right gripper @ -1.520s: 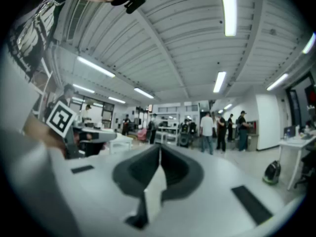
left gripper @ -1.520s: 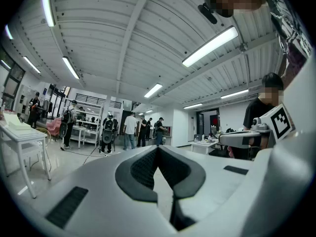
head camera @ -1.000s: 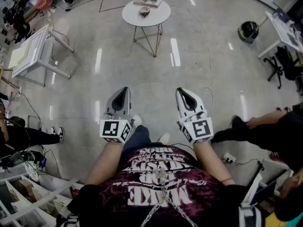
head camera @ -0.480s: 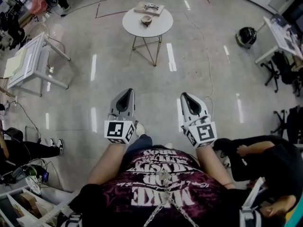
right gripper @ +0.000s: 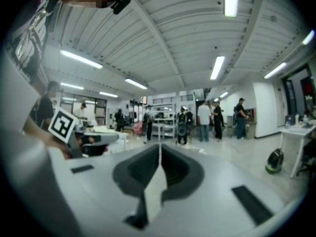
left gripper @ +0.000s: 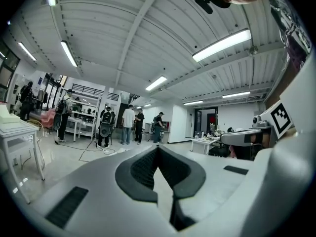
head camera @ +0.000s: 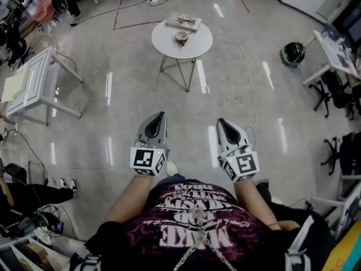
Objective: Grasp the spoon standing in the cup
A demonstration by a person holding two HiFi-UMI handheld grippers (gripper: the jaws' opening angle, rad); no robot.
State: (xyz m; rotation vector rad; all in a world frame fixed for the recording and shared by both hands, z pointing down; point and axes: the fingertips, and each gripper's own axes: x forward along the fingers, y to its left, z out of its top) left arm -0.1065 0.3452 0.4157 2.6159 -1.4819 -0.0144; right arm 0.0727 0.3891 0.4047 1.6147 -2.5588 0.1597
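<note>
White round table (head camera: pixel 200 43) with its small pale cup (head camera: pixel 181 36) has drawn closer at twelve o'clock; our left gripper (head camera: pixel 159 116) and right gripper (head camera: pixel 221 122) are pressed together, empty.

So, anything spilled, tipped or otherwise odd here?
Nothing stands out. The cup sits upright on the round table, nothing spilled around it. The left gripper and right gripper hang far off, jaws together, empty.
</note>
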